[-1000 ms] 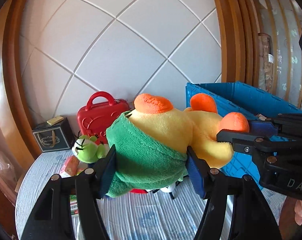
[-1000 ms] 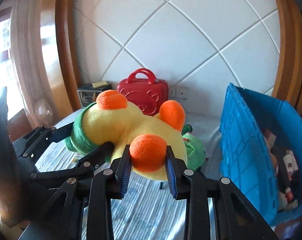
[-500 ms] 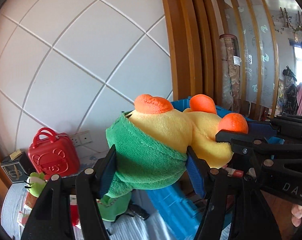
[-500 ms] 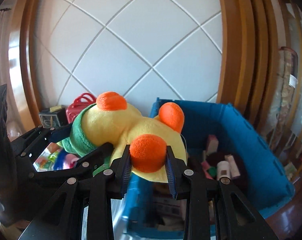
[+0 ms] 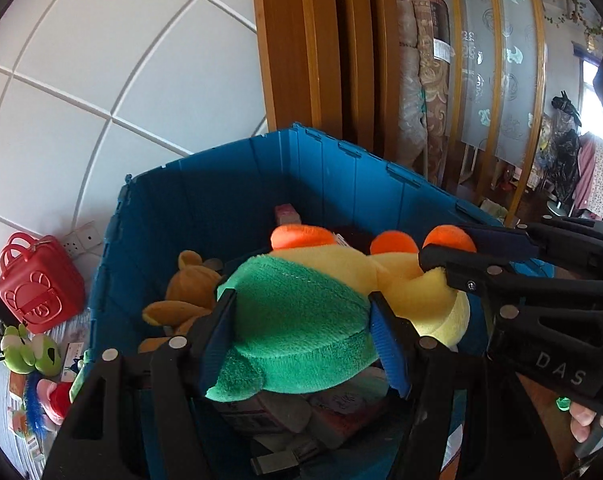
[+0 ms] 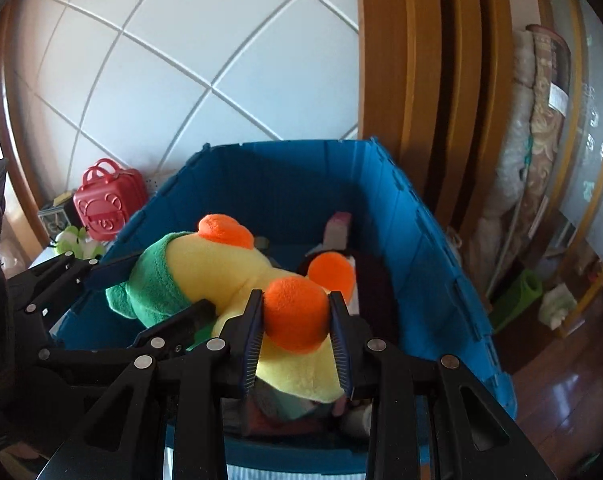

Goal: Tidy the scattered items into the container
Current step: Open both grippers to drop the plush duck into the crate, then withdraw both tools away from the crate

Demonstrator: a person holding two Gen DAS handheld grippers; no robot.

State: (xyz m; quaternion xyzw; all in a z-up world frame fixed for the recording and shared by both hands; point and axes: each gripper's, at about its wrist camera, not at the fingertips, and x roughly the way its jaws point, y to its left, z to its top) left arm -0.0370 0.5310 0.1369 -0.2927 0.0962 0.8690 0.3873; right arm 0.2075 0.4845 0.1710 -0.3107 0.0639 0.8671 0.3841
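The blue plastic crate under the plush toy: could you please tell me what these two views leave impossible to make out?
- Left wrist view: the blue plastic crate's floor, hidden by the yellow plush toy with green hood.
- Right wrist view: the dark rounded item in the crate, partly behind the toy's orange foot; identity unclear.
- Left wrist view: small printed packets at the frame edge, cut off.

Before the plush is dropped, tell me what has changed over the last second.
Both tools carried the plush sideways from above the table to above the blue crate, whose contents now lie under it. Nothing was let go or newly gripped: the left tool still clamps the green part, the right tool an orange foot. The red case and green toy stayed on the table.
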